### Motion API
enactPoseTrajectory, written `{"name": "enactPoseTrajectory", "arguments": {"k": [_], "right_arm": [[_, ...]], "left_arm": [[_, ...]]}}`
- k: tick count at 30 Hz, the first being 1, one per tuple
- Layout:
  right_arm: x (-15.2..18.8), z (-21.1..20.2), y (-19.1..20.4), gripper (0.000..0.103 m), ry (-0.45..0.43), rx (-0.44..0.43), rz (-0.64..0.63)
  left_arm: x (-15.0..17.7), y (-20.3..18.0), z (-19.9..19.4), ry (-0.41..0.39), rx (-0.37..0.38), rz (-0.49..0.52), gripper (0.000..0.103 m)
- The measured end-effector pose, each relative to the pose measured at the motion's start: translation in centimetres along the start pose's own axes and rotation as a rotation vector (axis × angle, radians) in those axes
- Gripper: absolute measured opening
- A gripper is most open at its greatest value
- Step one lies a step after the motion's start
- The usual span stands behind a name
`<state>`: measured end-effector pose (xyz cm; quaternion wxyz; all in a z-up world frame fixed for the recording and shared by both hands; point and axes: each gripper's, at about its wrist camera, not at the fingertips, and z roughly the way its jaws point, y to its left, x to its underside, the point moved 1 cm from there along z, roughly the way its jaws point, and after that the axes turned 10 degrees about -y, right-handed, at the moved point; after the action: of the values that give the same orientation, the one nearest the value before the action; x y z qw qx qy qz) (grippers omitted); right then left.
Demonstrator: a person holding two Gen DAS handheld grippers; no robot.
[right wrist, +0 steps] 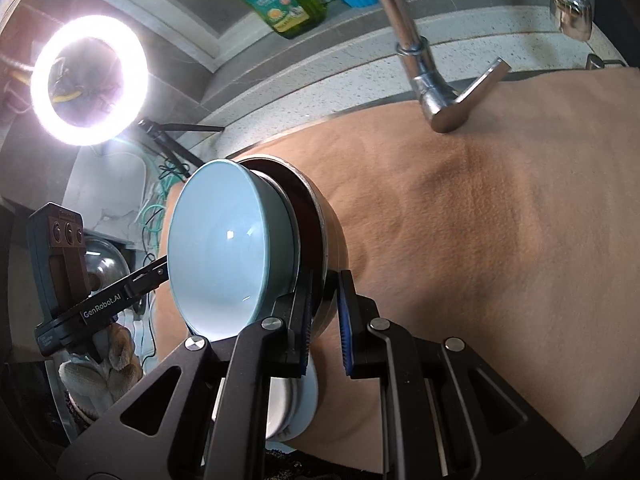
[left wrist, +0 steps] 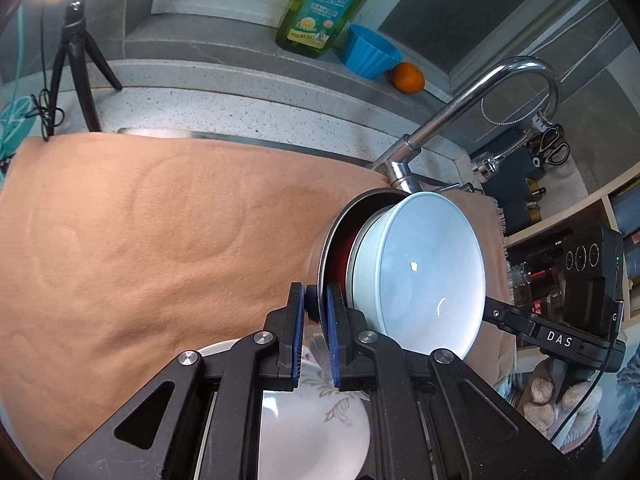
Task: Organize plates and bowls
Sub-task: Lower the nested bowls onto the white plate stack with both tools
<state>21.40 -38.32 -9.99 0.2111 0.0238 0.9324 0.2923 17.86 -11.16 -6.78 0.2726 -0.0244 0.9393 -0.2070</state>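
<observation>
A light blue bowl (left wrist: 428,264) (right wrist: 224,240) sits nested in a steel bowl (left wrist: 317,256) (right wrist: 334,236), with a dark red layer showing between them. The stack is tilted and held above the tan cloth (left wrist: 160,240) (right wrist: 500,240). My left gripper (left wrist: 316,300) is shut on the steel bowl's rim on one side. My right gripper (right wrist: 326,292) is shut on the rim at the opposite side. Each gripper's fingers also reach in behind the blue bowl in the other's view: right fingers (left wrist: 498,314), left fingers (right wrist: 154,276). Below the stack lies a white flower-patterned plate (left wrist: 316,420) (right wrist: 298,408).
A chrome faucet (left wrist: 460,112) (right wrist: 408,40) arches over the cloth's far edge. On the ledge behind stand a green dish soap bottle (left wrist: 328,4), a blue cup (left wrist: 370,52) and an orange (left wrist: 407,77). A black tripod (left wrist: 76,60) and a ring light (right wrist: 88,80) stand at the left.
</observation>
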Motion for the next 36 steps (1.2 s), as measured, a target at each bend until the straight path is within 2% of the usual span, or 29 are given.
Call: {"name": "enactPoseTrajectory", "arguments": {"k": [15,24,36], "right_arm": [[4.9,0.0,6.0,0.012,0.029,-0.046,-0.045],[8.3,1.0,7.0,0.012,0.073,-0.046,-0.041],[10.3,2.1,6.9,0.012,0.103,-0.027,-0.020]], "left_arm": [[3.3,4.0,-5.8,-0.024,-0.017,-0.009,0.009],[5.7,5.5,-6.3,0.003,-0.029,-0.023,0.009],[7.4,6.5,-5.8,0.056,-0.035,-0.015,0.009]]}}
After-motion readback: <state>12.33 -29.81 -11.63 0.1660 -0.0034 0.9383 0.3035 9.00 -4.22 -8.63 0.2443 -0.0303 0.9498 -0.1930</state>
